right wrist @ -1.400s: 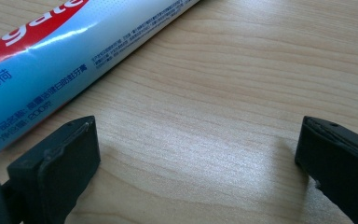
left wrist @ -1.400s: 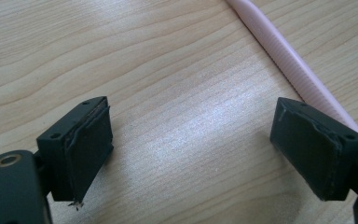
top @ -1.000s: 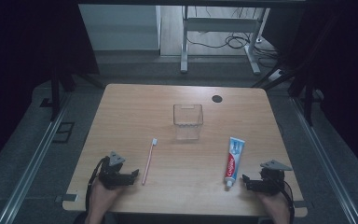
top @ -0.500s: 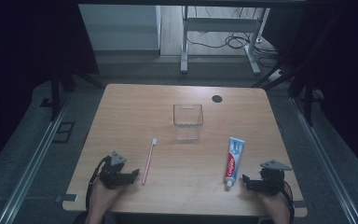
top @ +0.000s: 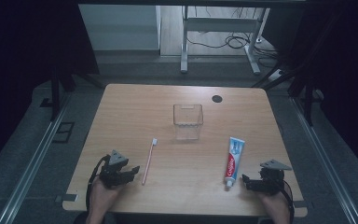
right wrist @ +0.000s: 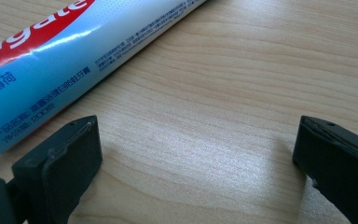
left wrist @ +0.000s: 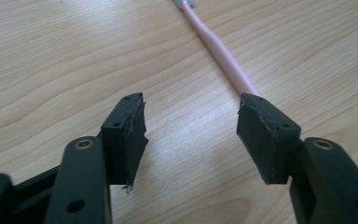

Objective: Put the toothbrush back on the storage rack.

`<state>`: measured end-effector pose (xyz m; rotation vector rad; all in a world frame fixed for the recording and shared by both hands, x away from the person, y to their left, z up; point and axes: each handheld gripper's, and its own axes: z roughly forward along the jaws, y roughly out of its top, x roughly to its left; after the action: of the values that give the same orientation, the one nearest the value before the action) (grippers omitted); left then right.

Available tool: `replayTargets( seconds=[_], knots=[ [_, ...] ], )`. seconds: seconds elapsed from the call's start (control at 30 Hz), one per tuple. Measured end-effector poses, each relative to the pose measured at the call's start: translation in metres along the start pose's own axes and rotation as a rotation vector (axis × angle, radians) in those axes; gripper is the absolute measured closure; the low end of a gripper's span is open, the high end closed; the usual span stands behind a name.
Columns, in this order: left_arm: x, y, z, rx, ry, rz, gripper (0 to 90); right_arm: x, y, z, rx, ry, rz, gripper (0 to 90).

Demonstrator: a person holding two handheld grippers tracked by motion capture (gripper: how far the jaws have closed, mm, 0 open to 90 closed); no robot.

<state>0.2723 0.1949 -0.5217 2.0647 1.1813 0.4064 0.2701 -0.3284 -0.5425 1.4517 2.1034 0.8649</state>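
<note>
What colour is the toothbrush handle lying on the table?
Pale pink; the toothbrush handle shows best in the left gripper view.

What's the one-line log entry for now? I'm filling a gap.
left claw: open, closing, nothing between | toothbrush: beside it on table | right claw: open by toothpaste

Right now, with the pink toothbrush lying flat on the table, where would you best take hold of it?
Probably the bare near end of the toothbrush handle: slim, straight, clear of the bristles. Come from the left gripper side, one jaw each side of the handle. Its jaws have just been closing; nothing lies between them, and one jaw hides the handle's near end.
</note>
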Motion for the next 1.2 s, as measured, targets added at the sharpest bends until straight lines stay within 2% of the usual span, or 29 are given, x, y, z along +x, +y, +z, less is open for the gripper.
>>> replayTargets(
  seconds=[0.07,0.23,0.5,0.87,1.0,1.1,1.2],
  knots=[
    [-0.002,0.002,-0.001,-0.006,-0.017,-0.013,46.6,0.000,0.000,0.000,0.000,0.000,0.000,0.7],
    [-0.006,0.007,-0.001,-0.015,-0.037,-0.011,51.3,0.000,0.000,0.000,0.000,0.000,0.000,0.7],
    [-0.020,0.014,0.002,-0.006,-0.067,0.046,57.4,0.000,0.000,0.000,0.001,0.001,0.002,0.7],
    [-0.037,0.021,0.013,0.012,-0.123,0.092,68.4,0.000,0.001,0.001,0.001,0.002,0.000,0.6],
    [-0.043,0.021,0.018,0.027,-0.139,0.106,73.9,0.000,0.001,0.001,0.001,0.003,-0.001,0.6],
    [-0.047,0.020,0.024,0.057,-0.149,0.116,77.2,0.001,0.001,0.001,0.001,0.004,-0.001,0.6],
    [-0.048,0.019,0.027,0.072,-0.156,0.122,78.2,0.001,0.001,0.001,0.001,0.004,-0.001,0.6]
  ],
)
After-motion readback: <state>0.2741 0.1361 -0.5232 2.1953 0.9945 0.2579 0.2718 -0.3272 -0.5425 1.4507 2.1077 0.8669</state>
